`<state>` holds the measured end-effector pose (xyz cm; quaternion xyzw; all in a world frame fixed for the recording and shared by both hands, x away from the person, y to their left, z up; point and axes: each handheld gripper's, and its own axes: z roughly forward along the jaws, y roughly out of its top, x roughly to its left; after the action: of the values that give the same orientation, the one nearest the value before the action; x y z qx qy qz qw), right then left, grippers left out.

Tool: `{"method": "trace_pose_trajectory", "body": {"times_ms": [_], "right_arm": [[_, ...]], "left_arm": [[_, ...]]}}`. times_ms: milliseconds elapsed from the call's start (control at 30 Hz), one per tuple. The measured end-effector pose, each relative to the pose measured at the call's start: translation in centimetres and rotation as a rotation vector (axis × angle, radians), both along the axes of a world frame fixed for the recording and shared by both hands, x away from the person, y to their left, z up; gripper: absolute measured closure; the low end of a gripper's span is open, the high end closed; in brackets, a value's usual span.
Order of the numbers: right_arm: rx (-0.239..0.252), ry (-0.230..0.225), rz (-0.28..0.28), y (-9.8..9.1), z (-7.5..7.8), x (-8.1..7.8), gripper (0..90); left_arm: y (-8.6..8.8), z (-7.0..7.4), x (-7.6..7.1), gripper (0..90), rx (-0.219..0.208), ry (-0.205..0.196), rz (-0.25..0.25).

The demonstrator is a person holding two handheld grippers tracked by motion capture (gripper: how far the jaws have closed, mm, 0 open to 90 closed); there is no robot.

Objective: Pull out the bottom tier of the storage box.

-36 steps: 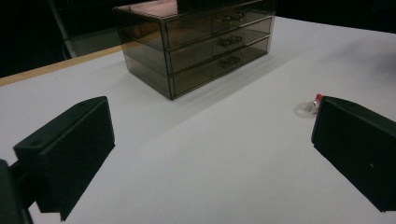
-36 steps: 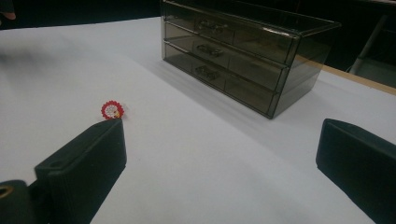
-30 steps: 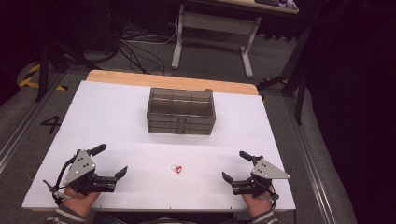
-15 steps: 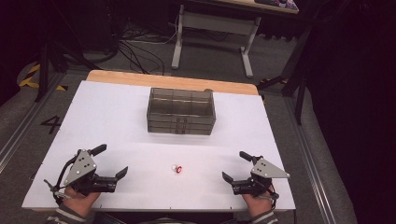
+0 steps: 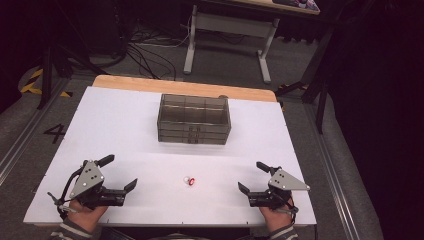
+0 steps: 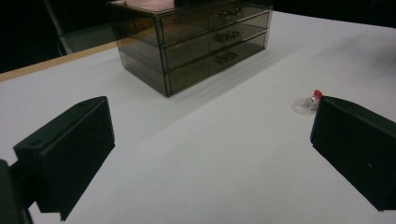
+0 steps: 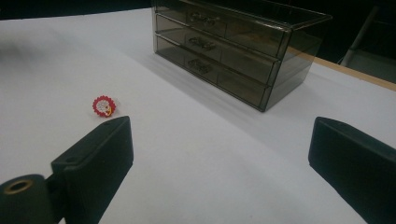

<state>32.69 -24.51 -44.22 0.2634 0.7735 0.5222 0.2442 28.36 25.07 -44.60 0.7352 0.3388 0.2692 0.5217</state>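
Nothing on the table has shifted since a second ago; both hands rest where they were, though the right gripper's [image 5: 255, 179] jaws have just been closing a little, with nothing between them. They are spread wide, and so are the jaws of the left gripper [image 5: 119, 172], also empty.

A small ring [image 5: 190, 181] with a red flower-shaped top lies on the white table [image 5: 125, 120], in front of the smoky drawer box [image 5: 194, 119] and well apart from it, roughly midway between the two grippers. All three drawers of the box look closed.

Likely trouble: the ring is tiny and light, so a jaw coming in low could nudge it away or flip it instead of catching it. Pulling a drawer one-handed might drag the whole box forward.

Readable writing: a dark "4" marked on the floor left of the table, well left of the box.
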Motion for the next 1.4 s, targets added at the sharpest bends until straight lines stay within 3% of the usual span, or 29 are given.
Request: {"method": "trace_pose_trajectory", "body": {"times_ms": [433,900,1400], "right_arm": [[-0.031,0.02,0.028,2.4,1.1,1.0,11.9],[-0.067,0.028,0.074,5.2,1.5,2.1,12.1],[-0.085,0.035,0.088,7.2,1.6,3.1,12.4]], "left_arm": [[-0.1,0.0,0.0,0.5,0.001,0.007,-0.001],[-0.1,-0.1,0.2,0.5,0.012,0.01,-0.006],[-0.2,-0.1,0.1,0.5,0.011,0.01,-0.007]]}}
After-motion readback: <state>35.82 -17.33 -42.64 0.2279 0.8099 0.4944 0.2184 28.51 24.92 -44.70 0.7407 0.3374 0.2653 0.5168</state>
